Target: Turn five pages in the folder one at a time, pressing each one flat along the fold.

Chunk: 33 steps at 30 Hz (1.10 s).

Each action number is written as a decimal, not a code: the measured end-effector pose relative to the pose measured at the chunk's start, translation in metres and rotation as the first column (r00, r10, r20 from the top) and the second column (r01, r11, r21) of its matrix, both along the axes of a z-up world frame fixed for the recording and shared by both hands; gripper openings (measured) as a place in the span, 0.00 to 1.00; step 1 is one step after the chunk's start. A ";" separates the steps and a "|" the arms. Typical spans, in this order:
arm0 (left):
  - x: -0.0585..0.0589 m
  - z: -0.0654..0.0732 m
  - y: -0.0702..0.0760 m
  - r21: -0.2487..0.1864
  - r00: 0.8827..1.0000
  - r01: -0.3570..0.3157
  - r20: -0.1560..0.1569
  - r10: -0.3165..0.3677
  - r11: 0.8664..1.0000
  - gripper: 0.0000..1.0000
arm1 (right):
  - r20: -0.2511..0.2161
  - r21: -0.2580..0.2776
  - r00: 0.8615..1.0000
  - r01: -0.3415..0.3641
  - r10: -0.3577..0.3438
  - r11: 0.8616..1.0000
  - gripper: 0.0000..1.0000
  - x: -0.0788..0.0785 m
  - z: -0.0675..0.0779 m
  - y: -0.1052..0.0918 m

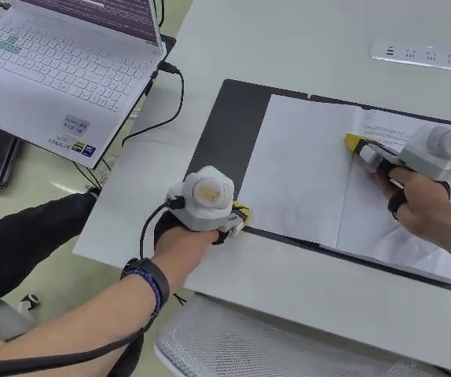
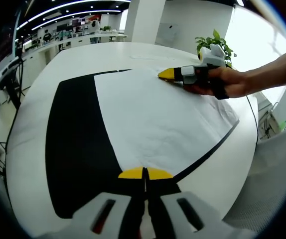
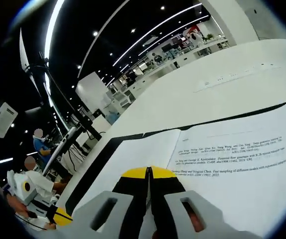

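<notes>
A black folder (image 1: 225, 126) lies open on the white table, with a blank left page (image 1: 300, 165) and a printed right page (image 1: 398, 228). My left gripper (image 1: 241, 214) is shut, its yellow tips resting at the folder's near left edge, on the black cover by the page corner (image 2: 145, 173). My right gripper (image 1: 353, 142) is shut too, its yellow tips pressed on the paper at the fold (image 3: 149, 173). The left gripper view shows the right gripper (image 2: 166, 74) across the blank page (image 2: 153, 119). Printed text (image 3: 222, 159) lies just right of the fold.
An open laptop (image 1: 60, 71) sits at the table's far left, its black cable (image 1: 174, 94) running beside the folder. A white power strip (image 1: 426, 56) lies at the far right. A mesh chair (image 1: 233, 342) stands below the table's near edge (image 1: 288, 294).
</notes>
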<state>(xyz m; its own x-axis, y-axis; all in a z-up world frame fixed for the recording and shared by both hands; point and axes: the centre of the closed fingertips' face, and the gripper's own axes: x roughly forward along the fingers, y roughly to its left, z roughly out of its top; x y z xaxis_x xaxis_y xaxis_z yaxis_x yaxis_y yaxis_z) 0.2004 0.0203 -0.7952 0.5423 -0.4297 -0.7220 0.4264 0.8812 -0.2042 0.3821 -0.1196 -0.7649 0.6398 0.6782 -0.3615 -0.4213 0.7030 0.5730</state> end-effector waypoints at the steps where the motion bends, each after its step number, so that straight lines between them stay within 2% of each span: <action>1: 0.000 0.000 0.000 0.000 1.000 0.000 -0.001 0.000 1.000 0.00 | -0.001 0.008 1.000 0.011 -0.011 1.000 0.00 0.004 0.000 -0.001; 2: 0.000 0.000 0.000 -0.001 1.000 0.000 -0.003 0.000 1.000 0.00 | -0.005 0.015 1.000 0.019 -0.019 1.000 0.00 0.013 -0.005 -0.003; 5: 0.000 0.001 0.000 -0.001 1.000 0.001 -0.003 -0.001 1.000 0.00 | -0.006 0.026 0.999 0.051 -0.051 0.998 0.00 0.024 -0.006 -0.005; 11: 0.000 0.001 0.000 -0.004 1.000 -0.005 -0.006 0.005 1.000 0.00 | -0.011 0.032 0.997 0.079 -0.078 0.996 0.00 0.030 0.004 0.002; 13: 0.000 0.000 0.000 -0.002 1.000 -0.007 -0.006 0.007 1.000 0.00 | -0.013 0.034 0.996 0.089 -0.089 0.995 0.00 0.040 0.003 -0.002; 15: 0.000 -0.001 0.000 0.013 1.000 0.004 0.001 -0.004 1.000 0.00 | -0.015 0.039 0.995 0.096 -0.095 0.995 0.00 0.043 0.005 0.000; 16: 0.000 -0.001 0.000 0.016 1.000 0.007 0.003 -0.007 1.000 0.00 | -0.017 0.042 0.995 0.098 -0.097 0.994 0.00 0.051 0.000 -0.001; 19: 0.001 -0.001 0.000 0.018 1.000 0.013 0.001 -0.013 1.000 0.00 | -0.017 0.050 0.993 0.117 -0.116 0.992 0.00 0.056 0.001 -0.002; 21: 0.001 -0.001 0.000 0.018 1.000 0.016 -0.003 -0.016 1.000 0.00 | -0.018 0.054 0.992 0.127 -0.126 0.990 0.00 0.067 -0.005 -0.004; 30: 0.001 0.000 -0.001 0.023 1.000 0.028 -0.004 -0.028 0.999 0.00 | -0.025 0.068 0.991 0.132 -0.131 0.989 0.00 0.063 -0.001 -0.002; 33: 0.001 -0.001 -0.001 0.025 1.000 0.031 -0.005 -0.031 0.999 0.00 | -0.039 0.083 0.989 0.146 -0.144 0.986 0.00 0.059 0.000 -0.002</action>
